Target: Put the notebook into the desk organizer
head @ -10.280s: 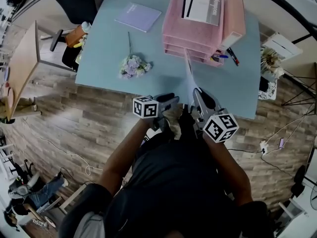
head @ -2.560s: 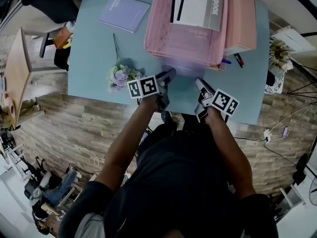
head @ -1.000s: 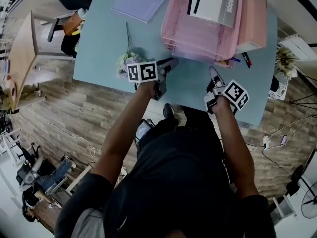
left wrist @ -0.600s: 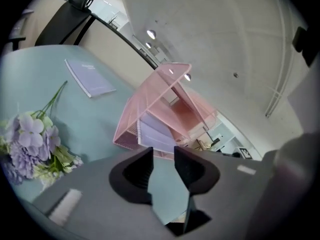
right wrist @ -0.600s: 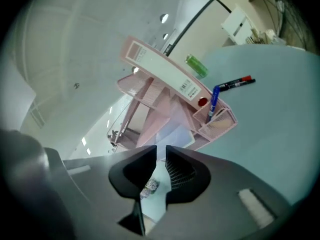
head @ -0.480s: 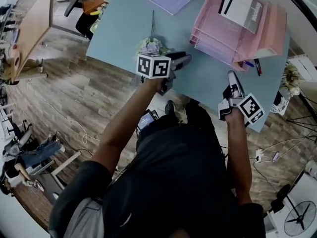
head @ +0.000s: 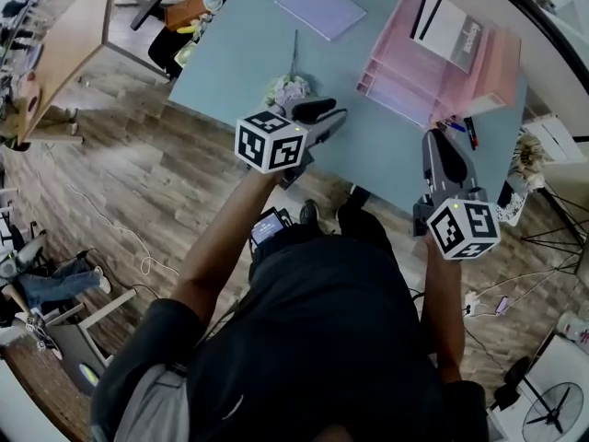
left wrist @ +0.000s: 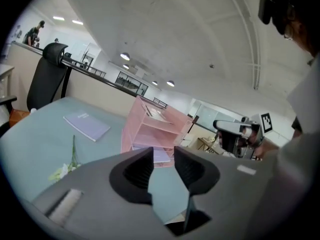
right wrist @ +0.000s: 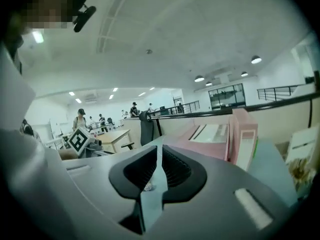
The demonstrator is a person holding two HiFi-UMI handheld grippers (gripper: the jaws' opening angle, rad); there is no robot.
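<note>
Left gripper (head: 320, 114) jaws apart, right gripper (head: 439, 144) jaws together — both empty, above the desk's (head: 239, 53) near edge. A notebook (left wrist: 161, 155) lies in the organizer's (head: 433, 63) bottom tray. A spare notebook (head: 321, 7) lies flat at the far edge, left of the organizer — the left gripper's side.

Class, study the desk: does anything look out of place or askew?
A flower sprig lies flat on the table, loose pens lie beside the desk organizer, and a purple notebook sits apart at the far corner. Nothing looks spilled or damaged.
</note>
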